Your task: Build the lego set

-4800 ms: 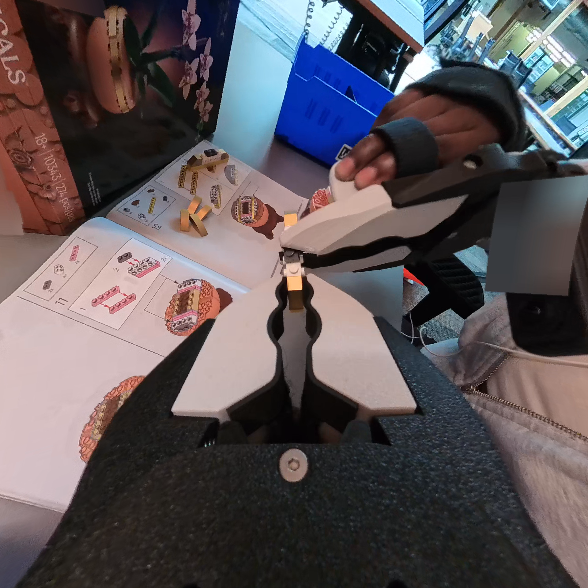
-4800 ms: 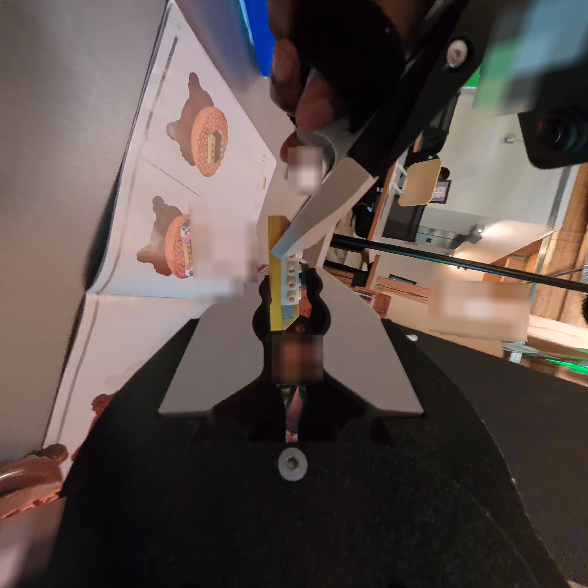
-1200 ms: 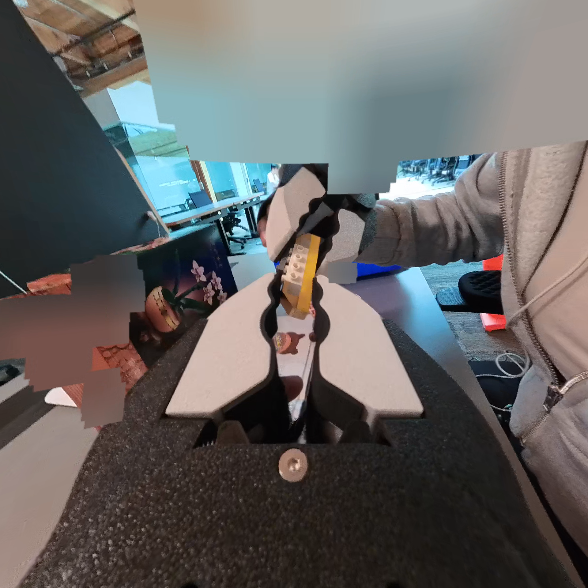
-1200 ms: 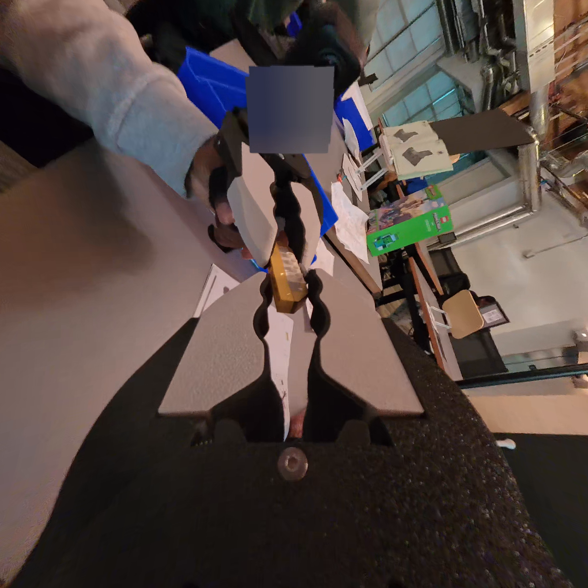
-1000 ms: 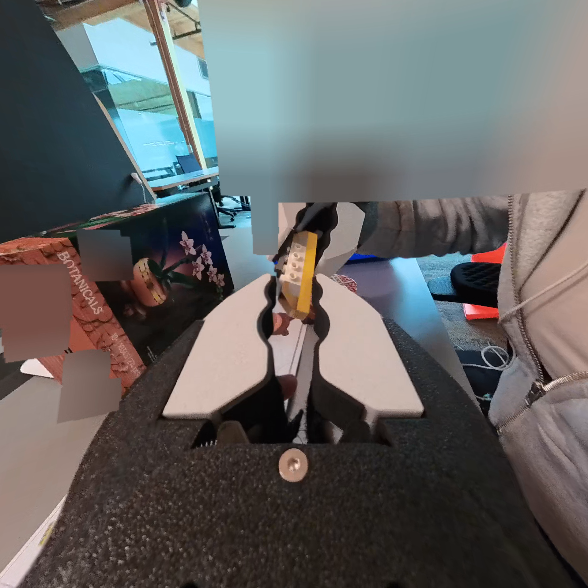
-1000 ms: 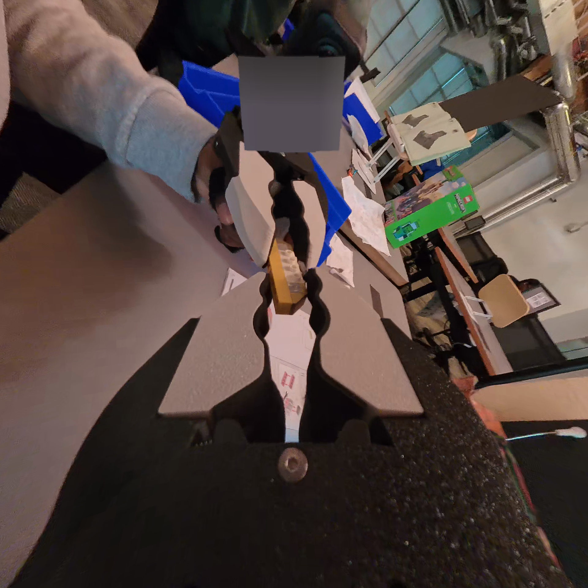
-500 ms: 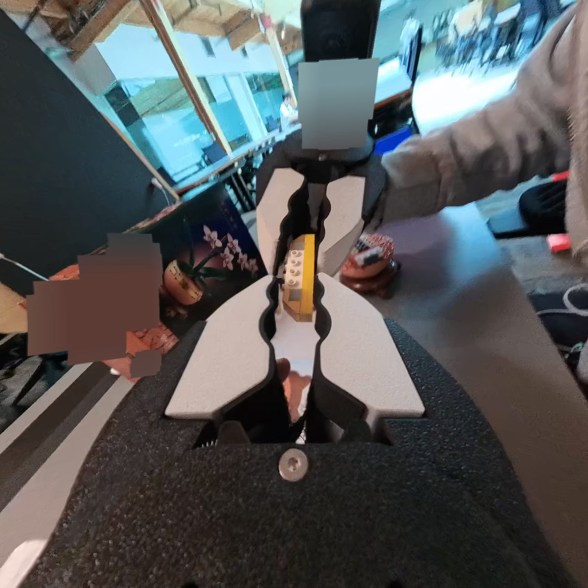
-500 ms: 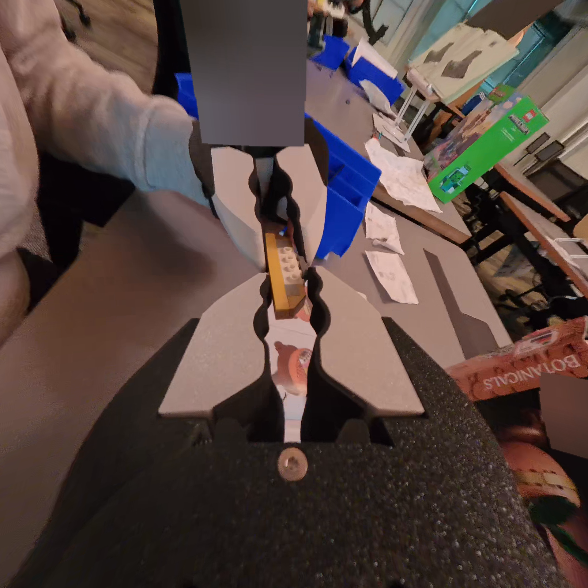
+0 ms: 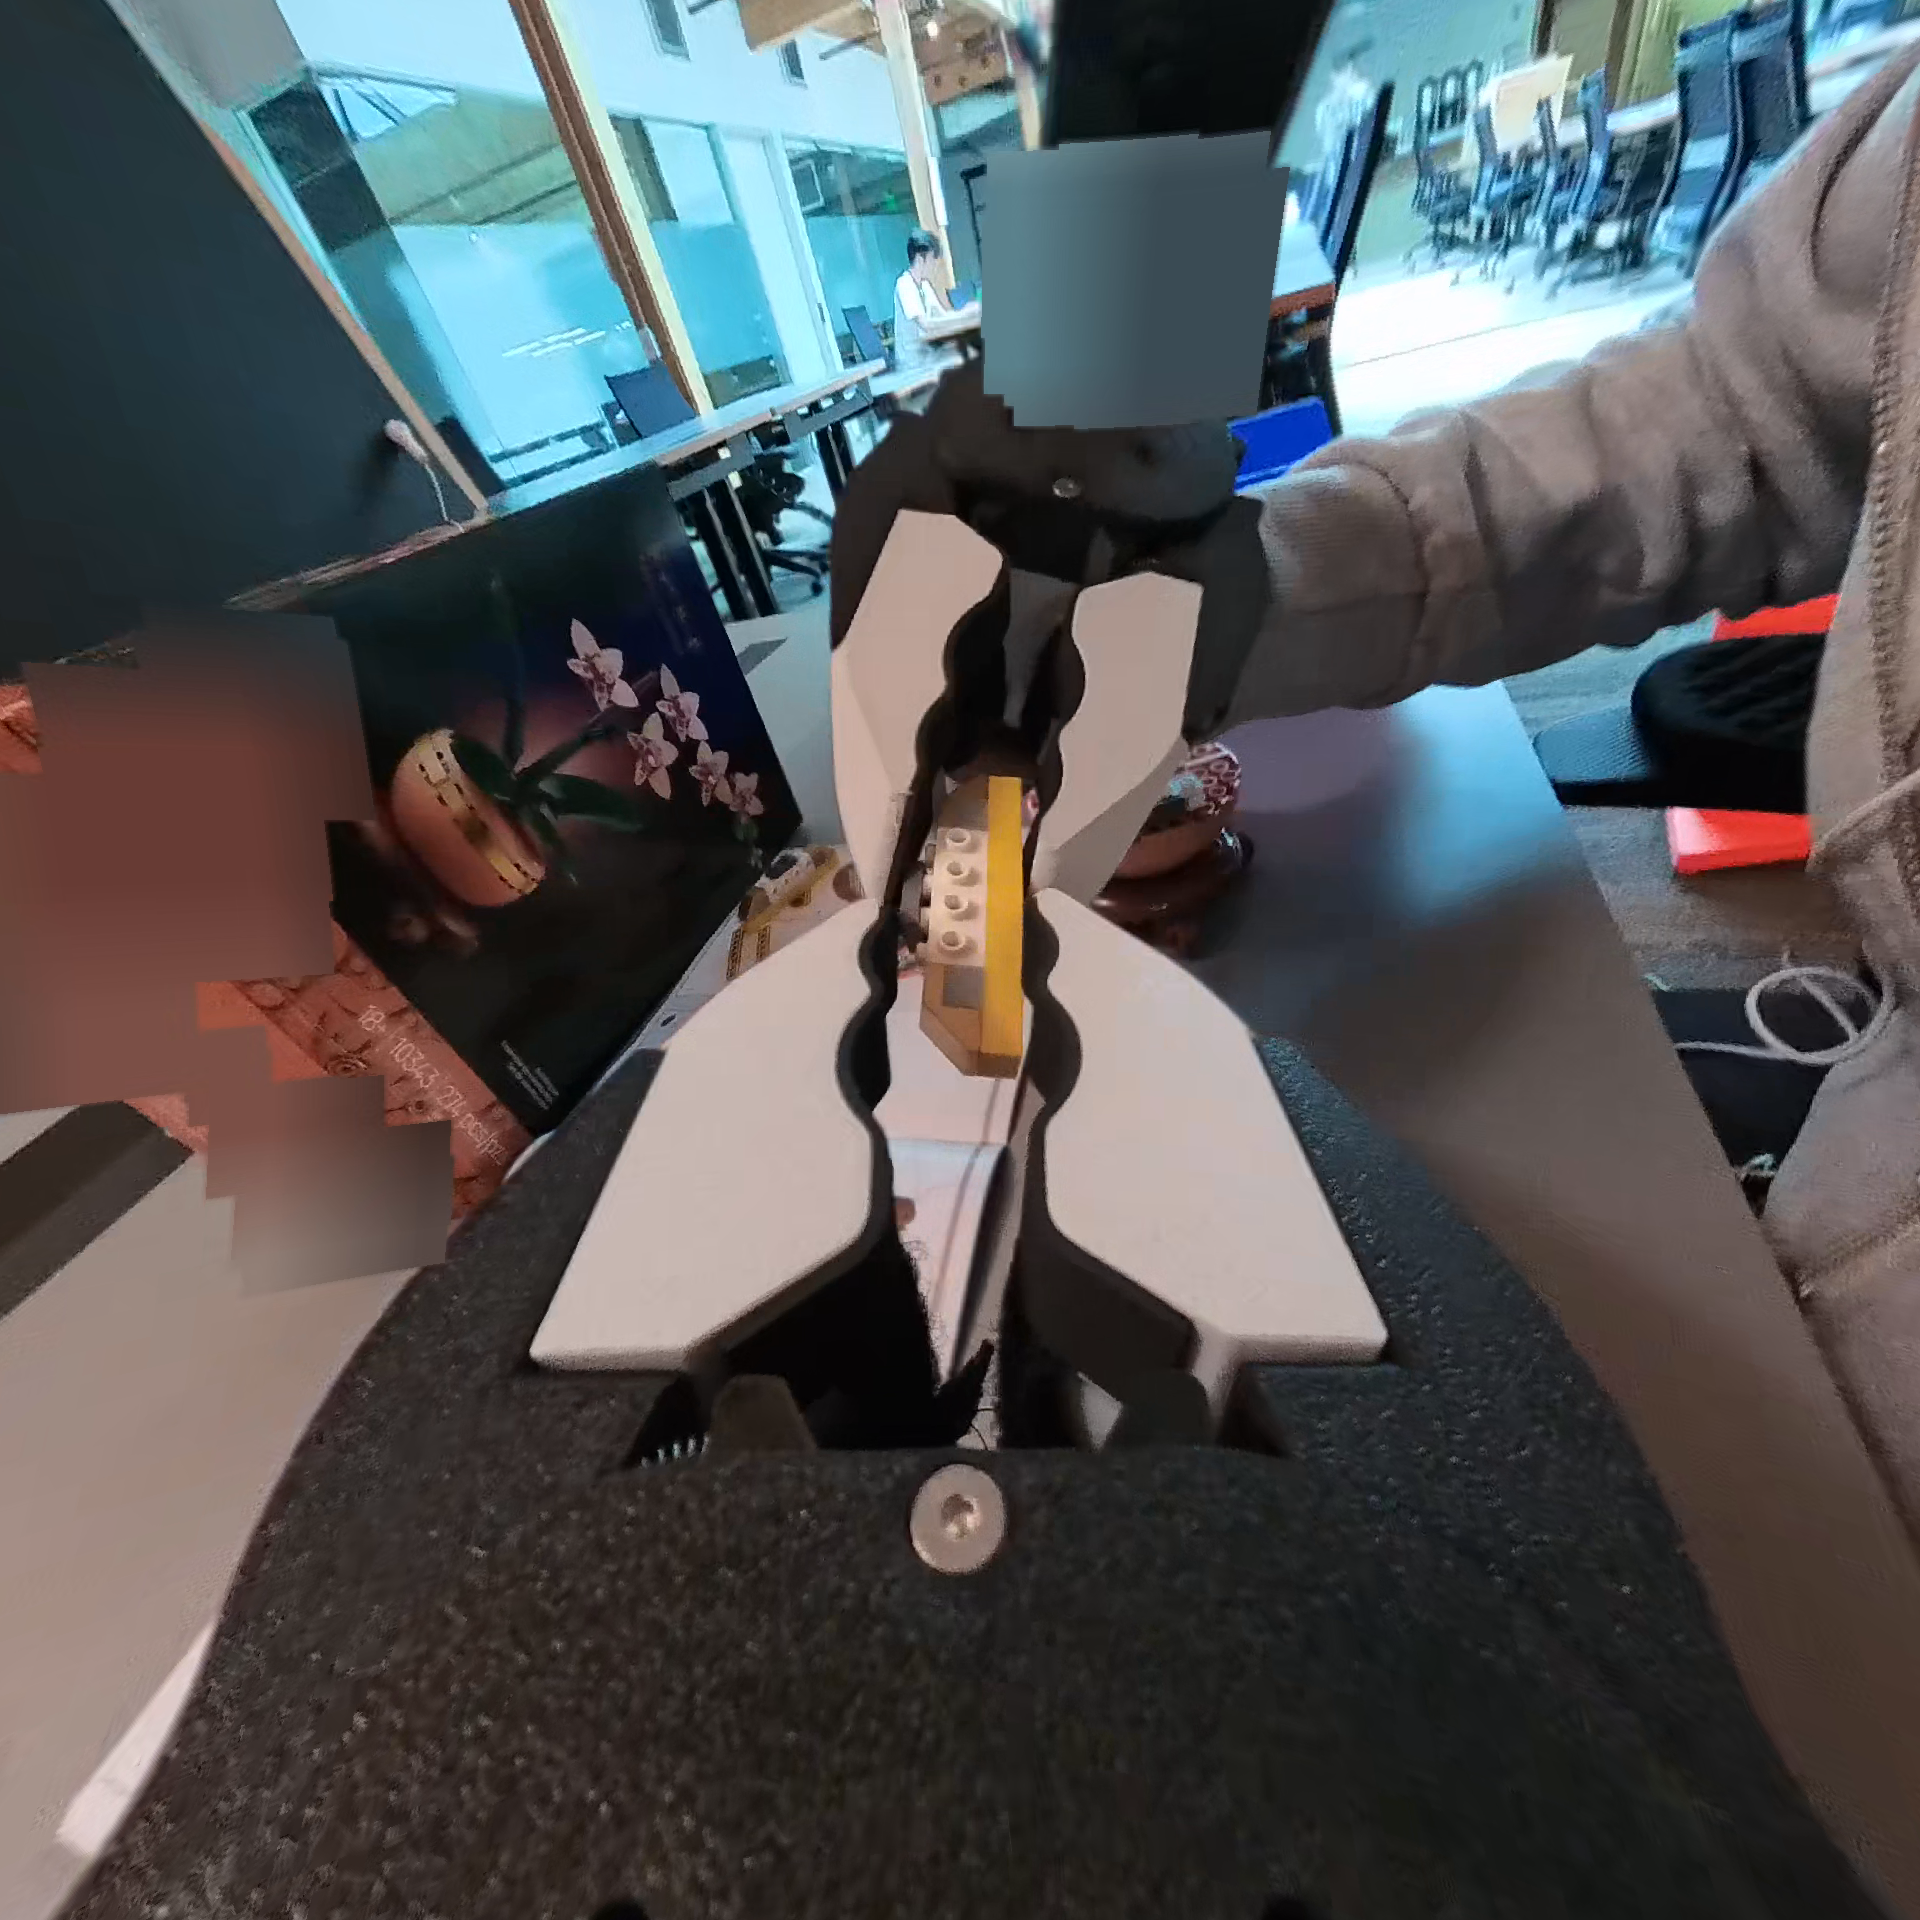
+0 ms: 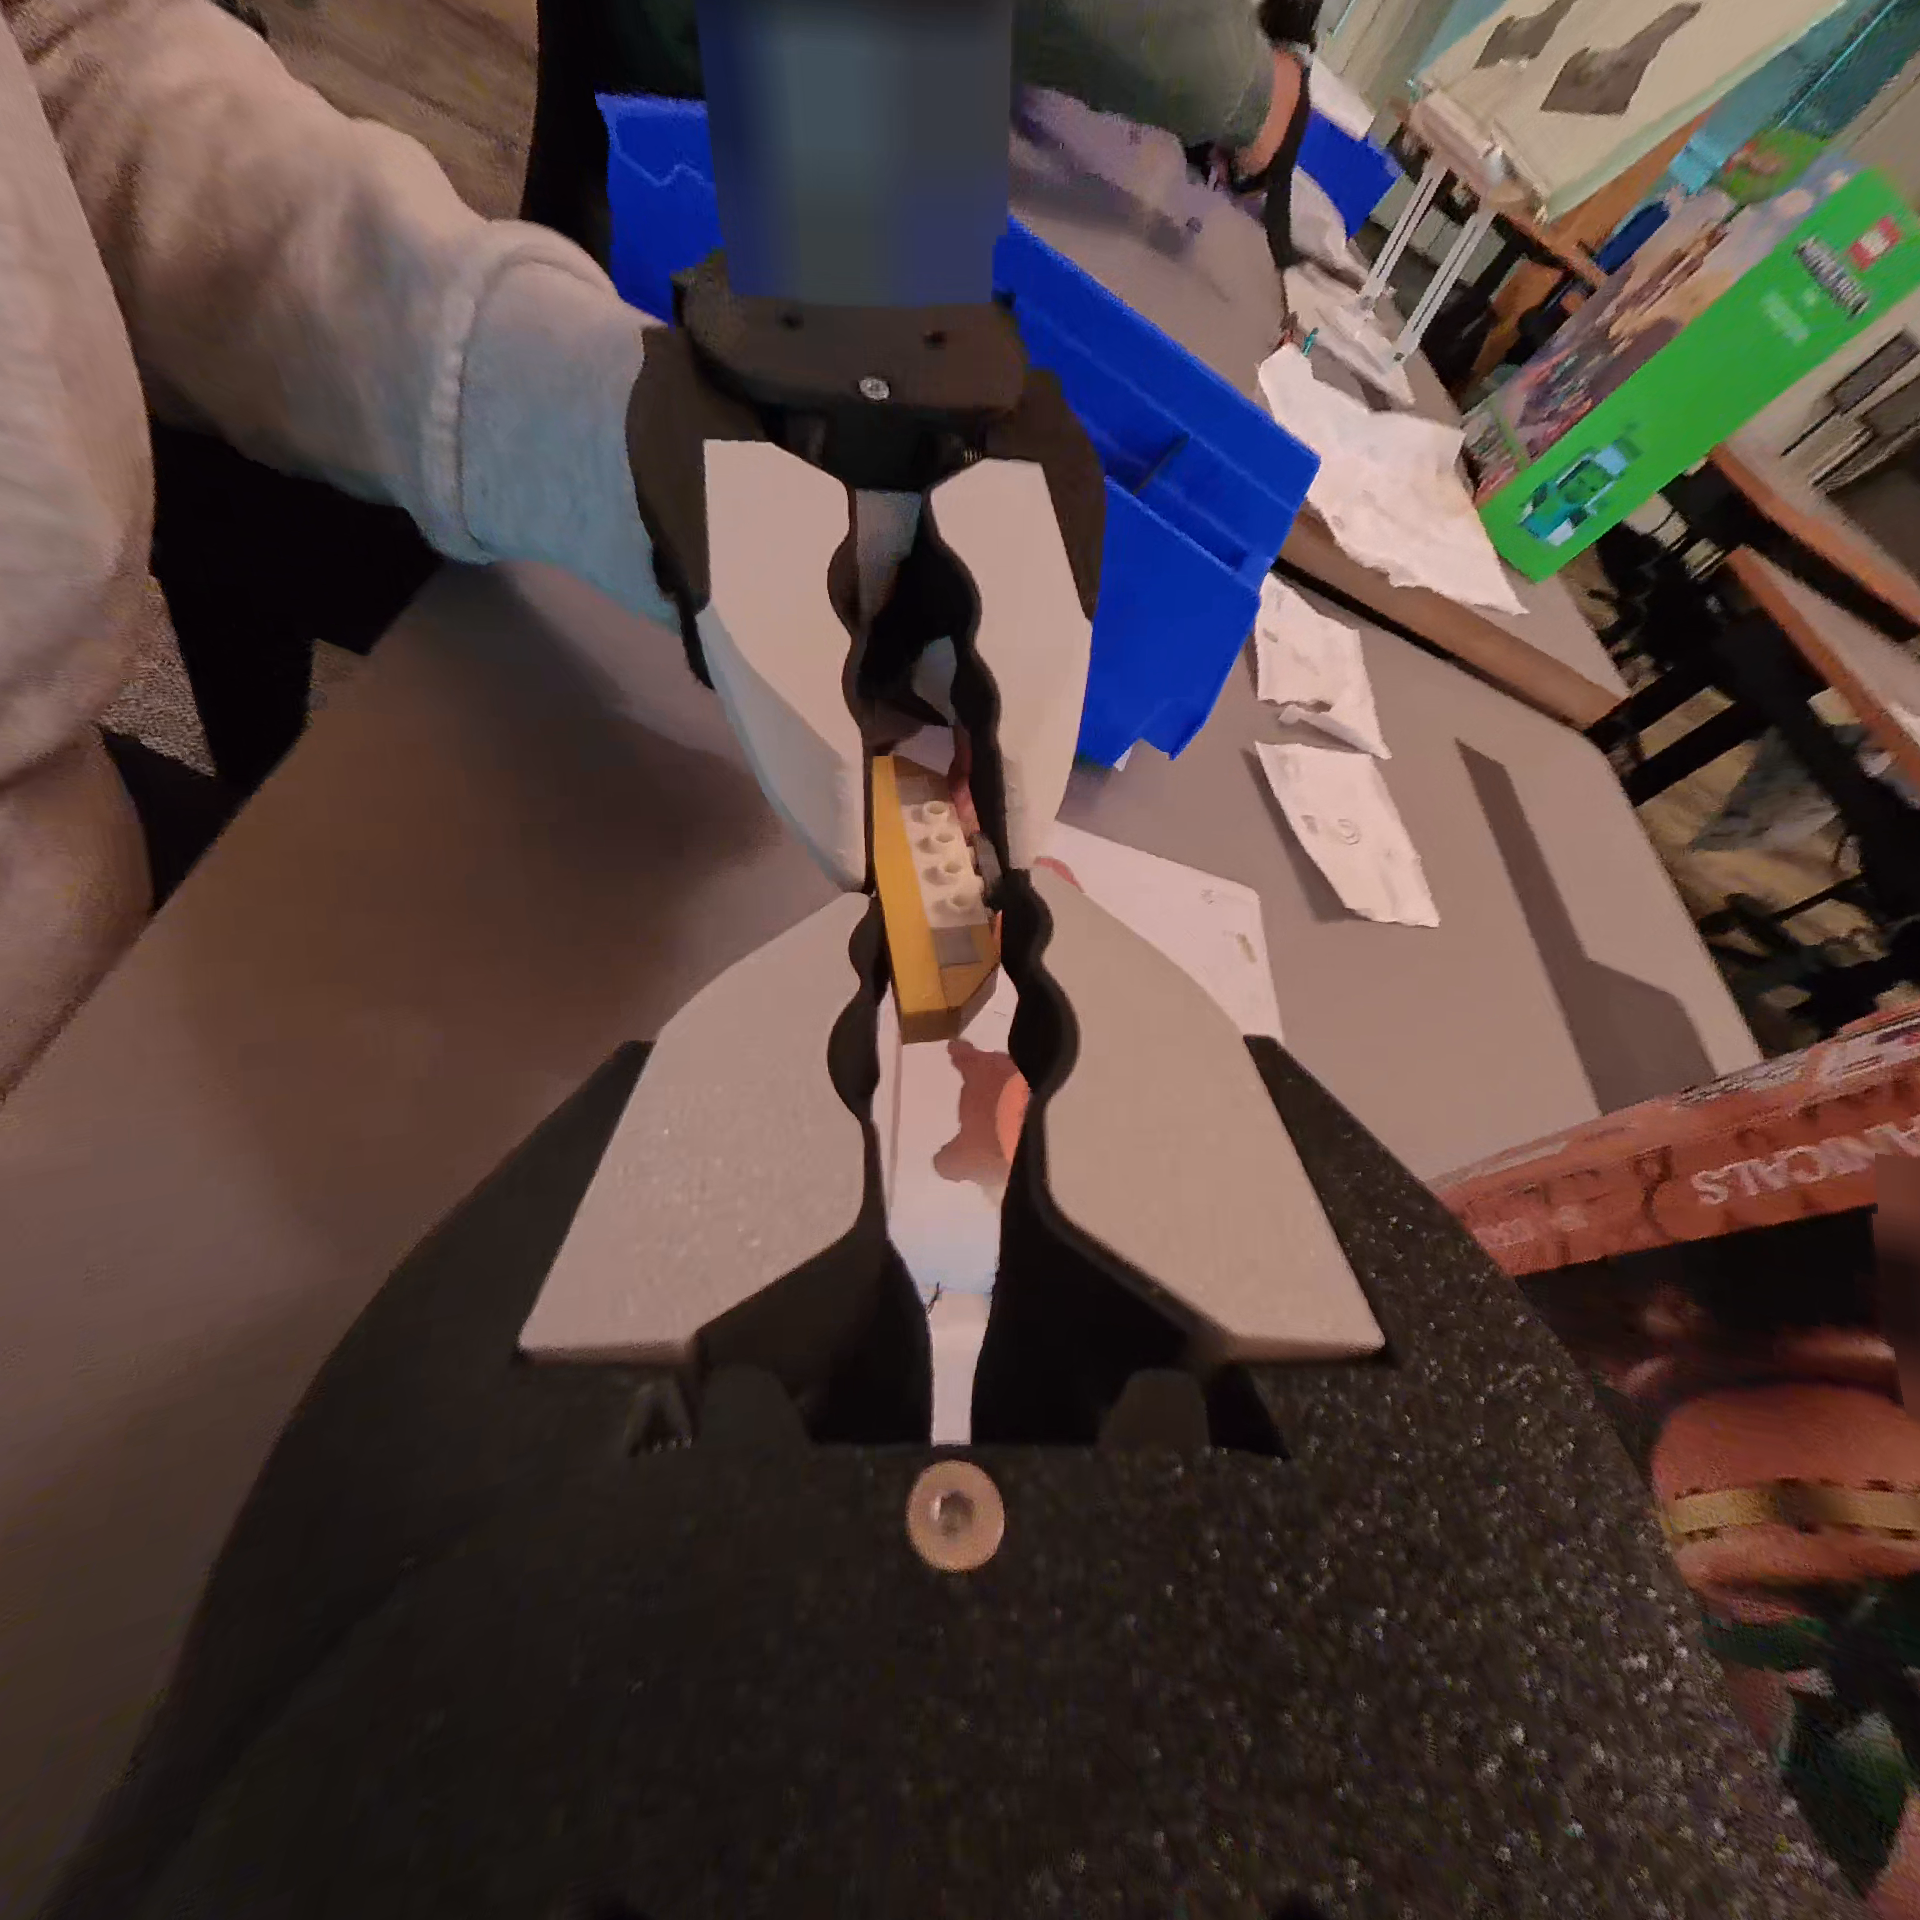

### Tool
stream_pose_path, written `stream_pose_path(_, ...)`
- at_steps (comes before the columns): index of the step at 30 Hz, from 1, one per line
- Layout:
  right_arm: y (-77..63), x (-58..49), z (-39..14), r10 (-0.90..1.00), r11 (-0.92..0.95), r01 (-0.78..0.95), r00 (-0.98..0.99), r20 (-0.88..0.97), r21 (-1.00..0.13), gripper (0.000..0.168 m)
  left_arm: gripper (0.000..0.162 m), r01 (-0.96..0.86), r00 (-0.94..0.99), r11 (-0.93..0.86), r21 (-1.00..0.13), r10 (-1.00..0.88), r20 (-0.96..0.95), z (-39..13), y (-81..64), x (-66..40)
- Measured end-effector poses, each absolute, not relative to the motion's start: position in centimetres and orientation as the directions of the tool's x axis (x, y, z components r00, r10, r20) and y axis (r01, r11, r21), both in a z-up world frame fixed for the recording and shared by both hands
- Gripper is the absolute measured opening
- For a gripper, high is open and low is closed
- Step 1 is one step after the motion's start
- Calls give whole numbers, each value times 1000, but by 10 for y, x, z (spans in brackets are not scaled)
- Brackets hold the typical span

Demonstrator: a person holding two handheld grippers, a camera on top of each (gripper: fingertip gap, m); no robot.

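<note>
Now that I've swung both ends level, my left tool (image 9: 956,935) and right tool (image 10: 935,914) each clench the yellow lego piece (image 9: 982,935), ready for pressing together.

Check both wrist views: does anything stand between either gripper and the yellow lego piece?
Nothing visible does. The left gripper and the right gripper meet tip to tip in the air, and the yellow lego piece sits between both pairs of fingers.
</note>
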State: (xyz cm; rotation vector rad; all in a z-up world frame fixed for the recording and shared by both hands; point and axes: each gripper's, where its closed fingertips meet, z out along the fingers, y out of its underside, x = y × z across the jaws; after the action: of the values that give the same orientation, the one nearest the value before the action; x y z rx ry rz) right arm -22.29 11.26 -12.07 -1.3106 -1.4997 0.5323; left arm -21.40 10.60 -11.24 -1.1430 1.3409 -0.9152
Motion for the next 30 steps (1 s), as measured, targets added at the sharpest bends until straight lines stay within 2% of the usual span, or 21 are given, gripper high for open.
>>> stream_pose_path(2,113,-223,-127,915,280,481,128,383,-831,21,22,-181,50,297,-938,-949,-311,-119,107,-215)
stream_pose_path(5,111,-222,-142,965,144,511,118,235,-847,23,20,-273,21,394,-878,-910,-415,-131,106,-214)
stream_pose_path(8,110,-223,-140,961,151,473,135,241,-868,23,20,-246,27,374,-894,-919,-393,-130,106,-215)
stream_pose_path(12,113,-224,-142,930,242,490,129,344,-837,24,20,-220,30,299,-929,-949,-312,-134,108,-216)
stream_pose_path(15,115,-225,-137,940,206,449,157,304,-870,24,21,-151,25,249,-957,-966,-256,-130,109,-218)
stream_pose_path(23,115,-226,-135,957,163,447,144,250,-880,24,21,-132,58,312,-941,-945,-322,-129,111,-221)
stream_pose_path(30,125,-227,-134,890,280,495,187,415,-823,20,22,-142,117,228,-963,-963,-245,-131,121,-222)
